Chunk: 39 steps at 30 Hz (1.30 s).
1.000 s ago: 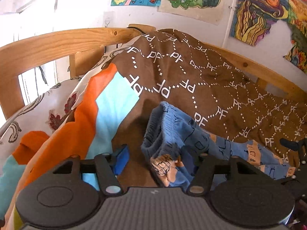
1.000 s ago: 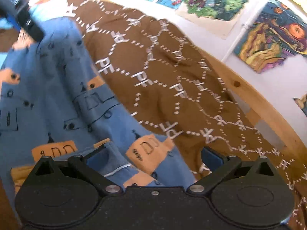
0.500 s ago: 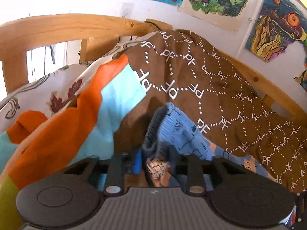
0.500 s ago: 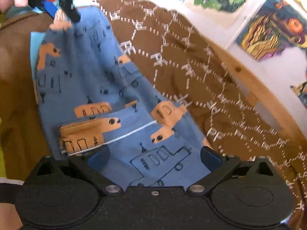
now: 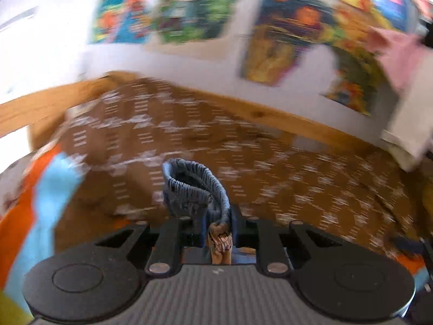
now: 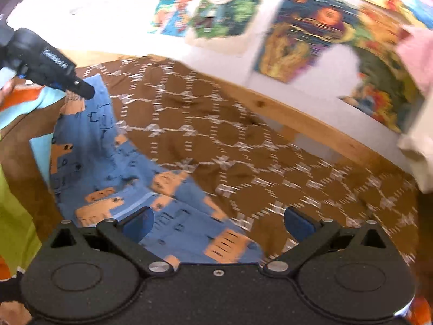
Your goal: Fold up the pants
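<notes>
The pants [image 6: 113,173] are blue with orange patches and black drawings. They hang stretched over the brown patterned blanket [image 6: 222,140]. My left gripper [image 5: 216,222] is shut on the ribbed waistband [image 5: 194,189], which bunches up above the fingers. In the right wrist view the left gripper [image 6: 81,89] holds the pants' top corner up at the far left. My right gripper [image 6: 219,219] is open and empty, with the pants' lower end lying between and under its fingers.
A wooden bed rail [image 6: 311,124] runs behind the blanket. Posters [image 6: 216,8] cover the white wall. An orange and light-blue cover [image 5: 40,203] lies at the left. A pink and white cloth [image 6: 416,94] hangs at the right.
My left gripper has shut on the waistband and lifted it, with the view swinging up and blurring. The pants are now pulled up at the left. My right gripper stayed open.
</notes>
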Motion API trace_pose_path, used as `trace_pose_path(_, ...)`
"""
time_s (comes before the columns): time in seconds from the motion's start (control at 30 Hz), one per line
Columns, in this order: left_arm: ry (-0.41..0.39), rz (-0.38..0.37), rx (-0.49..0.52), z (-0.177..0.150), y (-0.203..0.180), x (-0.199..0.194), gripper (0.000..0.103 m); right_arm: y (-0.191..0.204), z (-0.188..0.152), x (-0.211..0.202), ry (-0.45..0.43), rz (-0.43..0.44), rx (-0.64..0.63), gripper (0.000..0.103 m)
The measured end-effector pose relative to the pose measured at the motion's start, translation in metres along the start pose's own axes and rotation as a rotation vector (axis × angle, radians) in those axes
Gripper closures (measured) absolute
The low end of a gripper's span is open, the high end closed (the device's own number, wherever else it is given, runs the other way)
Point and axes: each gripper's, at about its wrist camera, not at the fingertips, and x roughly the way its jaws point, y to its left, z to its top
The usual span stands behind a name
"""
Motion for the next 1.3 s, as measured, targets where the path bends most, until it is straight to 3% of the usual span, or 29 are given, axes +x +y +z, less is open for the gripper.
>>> trace_pose_path(0.23,0.122,-0.245,0.315,-0.026,-0.106,0.026,0.084,-0.058,-0.026,-0.001,0.028,-0.092,0.164,0.001)
trace_pose_path(0.33,0.185,-0.293,0.458,-0.05,-0.144,0.041,0.081,-0.073,-0.033,0.0,0.036,-0.108,0.207,0.001)
trace_pose_path(0.43,0.246,-0.329,0.478,-0.069,-0.158,0.053,0.069,-0.082,-0.04,0.006,0.058,-0.104,0.235,0.001)
trace_pose_path(0.53,0.26,-0.354,0.44,-0.078,-0.149,0.052,0.044,-0.086,-0.052,0.012,0.086,-0.067,0.278,0.001)
trace_pose_path(0.63,0.278,-0.341,0.482,-0.087,-0.137,0.052,0.042,-0.087,-0.057,0.017,0.085,0.009,0.301,0.001)
trace_pose_path(0.83,0.328,-0.326,0.57,-0.1,-0.119,0.055,0.045,-0.076,-0.052,0.034,0.058,0.251,0.371,0.002)
trace_pose_path(0.93,0.35,-0.332,0.592,-0.103,-0.117,0.058,0.053,-0.066,-0.047,0.052,0.085,0.349,0.401,0.011)
trace_pose_path(1.03,0.355,-0.332,0.626,-0.106,-0.119,0.059,0.064,-0.062,-0.049,0.071,0.122,0.395,0.485,0.022)
trace_pose_path(1.13,0.365,-0.344,0.614,-0.104,-0.116,0.061,0.073,-0.061,-0.053,0.082,0.153,0.427,0.566,0.042)
trace_pose_path(1.3,0.364,-0.337,0.562,-0.098,-0.11,0.063,0.088,-0.066,-0.061,0.091,0.195,0.402,0.647,0.064)
